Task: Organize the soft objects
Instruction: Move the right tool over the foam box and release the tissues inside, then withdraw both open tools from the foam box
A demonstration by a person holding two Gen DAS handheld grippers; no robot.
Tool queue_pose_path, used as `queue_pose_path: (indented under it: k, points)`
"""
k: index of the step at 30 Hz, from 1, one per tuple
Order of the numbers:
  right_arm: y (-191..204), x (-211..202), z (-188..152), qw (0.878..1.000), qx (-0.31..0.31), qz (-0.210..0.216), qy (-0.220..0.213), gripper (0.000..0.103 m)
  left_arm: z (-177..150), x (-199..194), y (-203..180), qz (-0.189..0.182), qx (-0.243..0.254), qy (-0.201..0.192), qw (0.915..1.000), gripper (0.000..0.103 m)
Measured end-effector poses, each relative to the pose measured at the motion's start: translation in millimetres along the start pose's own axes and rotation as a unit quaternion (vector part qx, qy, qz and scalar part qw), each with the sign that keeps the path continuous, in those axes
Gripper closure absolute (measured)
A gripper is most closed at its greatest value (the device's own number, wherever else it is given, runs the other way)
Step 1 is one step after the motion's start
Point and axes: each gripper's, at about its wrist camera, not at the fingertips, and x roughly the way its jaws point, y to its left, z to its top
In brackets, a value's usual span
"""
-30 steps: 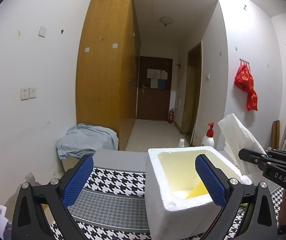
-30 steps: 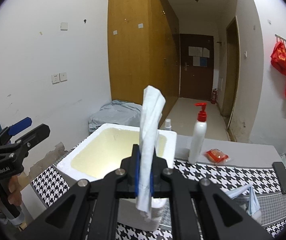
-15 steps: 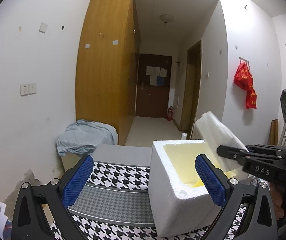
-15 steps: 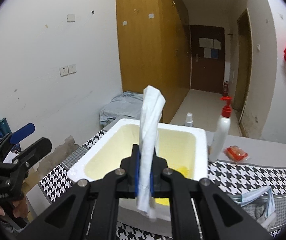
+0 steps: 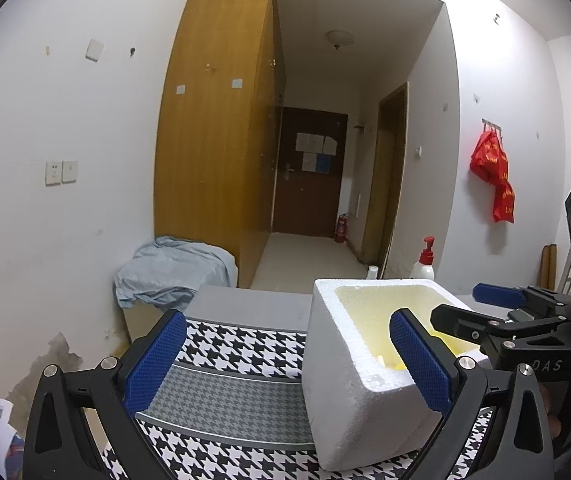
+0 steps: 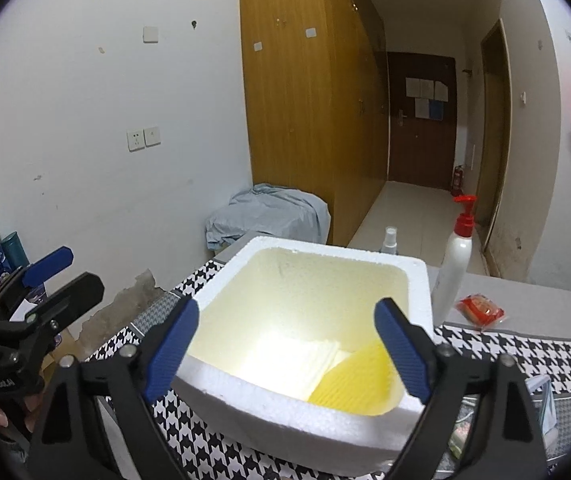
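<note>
Right hand-held gripper (image 6: 285,344): jaws spread wide, nothing between them; it hangs over the near edge of the foam box (image 6: 325,256), its 2 blue pads framing the box's inside.
Left hand-held gripper (image 5: 285,360): jaws spread wide too, holding nothing; it sits low over the worktop (image 5: 245,308), its right pad in front of the box's near corner.
Foam box: white, open-topped, standing on the houndstooth cloth (image 5: 229,364) that covers the worktop; its inner walls look yellowish.
White tissue (image 6: 297,356): lying flat on the box floor, folded, brightly lit; its edges wash out in the glare, so the exact fold is hard to read.
Yellow sponge (image 6: 355,384): rounded, in the box's near right corner, touching the tissue's right side and leaning toward the wall.
Pump bottle (image 6: 455,260): white with a red pump, upright just beside the box's far right corner.
Small spray bottle (image 6: 389,240): clear, behind the box's far rim.
Red packet (image 6: 481,309): flat on the grey worktop, right of the pump bottle.
Plastic-wrapped item (image 6: 541,400): on the cloth at the right, partly hidden behind the right gripper's arm.
Blue-grey cloth heap (image 5: 173,268): on a low unit by the wardrobe (image 5: 217,120), well apart from the box.
</note>
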Motion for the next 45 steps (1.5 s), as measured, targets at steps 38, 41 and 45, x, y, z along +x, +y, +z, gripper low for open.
queue_pose_path:
  k: [38, 41, 45]
  points:
    - [-49.6, -95.6, -27.5, 0.994, 0.022, -0.083, -0.066, 0.0, 4.4, -19.8, -80.3, -0.093, 0.033, -0.011, 0.9951, 0.001]
    - [-57.4, -101.4, -31.9, 0.993, 0.027, -0.089, -0.068, 0.0, 2.3, -17.9, -90.5, -0.106, 0.037, -0.007, 0.9936, 0.001]
    - [-68.1, -110.0, -39.3, 0.992, 0.036, -0.102, -0.069, 0.0, 0.1, -16.2, -103.2, -0.122, 0.045, -0.001, 0.9915, 0.001]
